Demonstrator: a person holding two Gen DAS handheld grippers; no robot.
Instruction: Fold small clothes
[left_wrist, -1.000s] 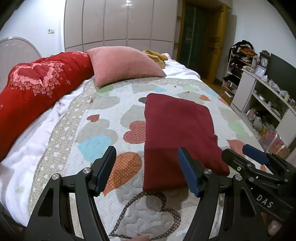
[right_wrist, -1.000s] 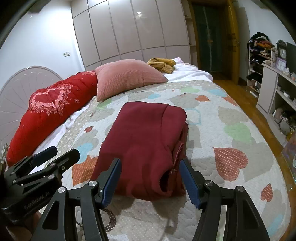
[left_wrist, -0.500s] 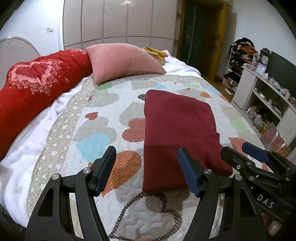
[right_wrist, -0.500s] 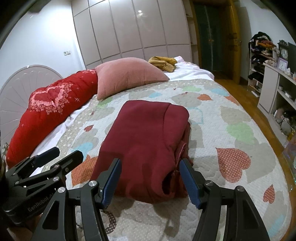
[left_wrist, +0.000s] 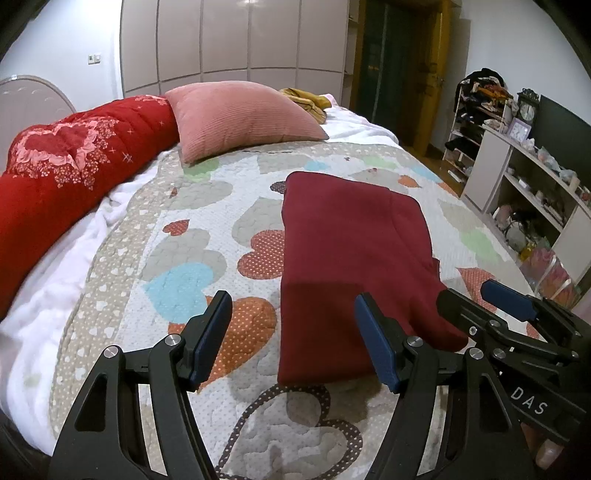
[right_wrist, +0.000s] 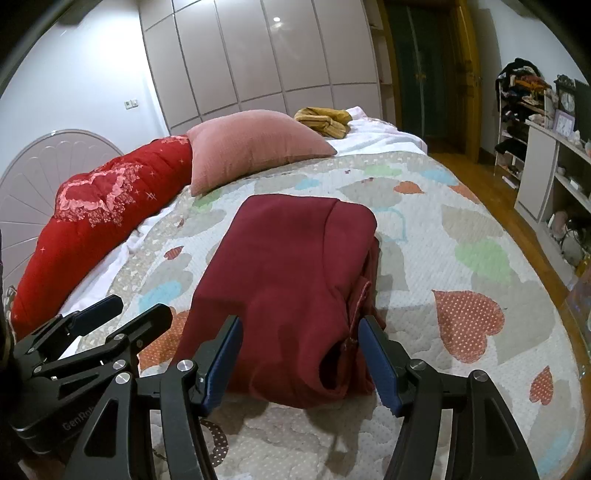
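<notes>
Both hand-held grippers hang released above the bed: the left gripper (left_wrist: 291, 339) at seven o'clock of the folded dark-red knit garment (left_wrist: 351, 266), the right gripper (right_wrist: 301, 356) at its six o'clock edge, holding nothing. That garment lies flat on the heart-patterned quilted bedspread (left_wrist: 192, 236). At eleven o'clock rests a pink corduroy pillow (left_wrist: 240, 114).

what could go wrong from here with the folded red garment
1. The maroon garment is folded, but its right side shows loose layers and a hem sticking out; a nudge from the right tongs, which hang open just in front of it, might undo the fold.
2. The left tongs hang open over its near left corner; dropping there could drag or wrinkle that edge on the quilt.
3. The two tongs sit close together and could bump.
</notes>
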